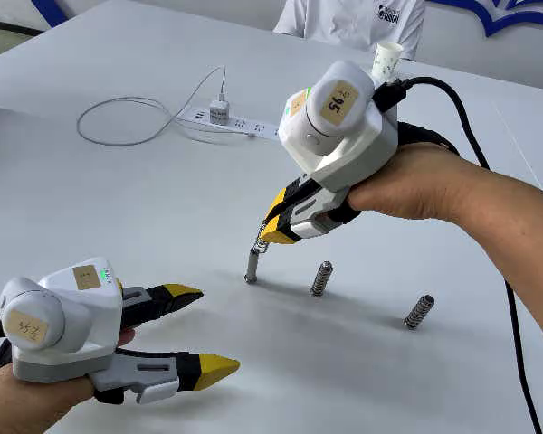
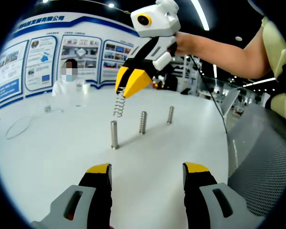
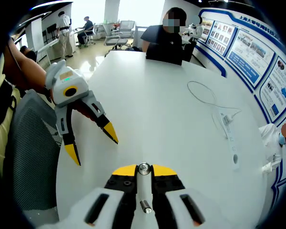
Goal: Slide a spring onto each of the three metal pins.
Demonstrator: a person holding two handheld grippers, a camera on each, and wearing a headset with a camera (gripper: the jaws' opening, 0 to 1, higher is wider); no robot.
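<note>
1. The right tongs (image 1: 276, 233) were clamped shut on the top end of a spring (image 1: 261, 242), which hung down out of the tips.
2. The bare pin (image 1: 252, 267) stood upright on the table (image 1: 163, 208) right underneath those tongs, with its top at the spring's lower end. I couldn't tell if they were touching or just shy of it.
3. The bit that mattered imo: the pin's axis was vertical, but the spring leaned a little off it. I'd guess it needed straightening so the coil sat square over the pin before going down.
4. The middle pin (image 1: 321, 278) and the end pin (image 1: 419, 311), off to the side of the right tongs away from the left ones, each had a spring on already, so this looked like the last one.
5. The left tongs (image 1: 213, 330) were wide open with nothing in them, low by the table and well apart from the bare pin. The right tongs were clearly the nearer pair.
</note>
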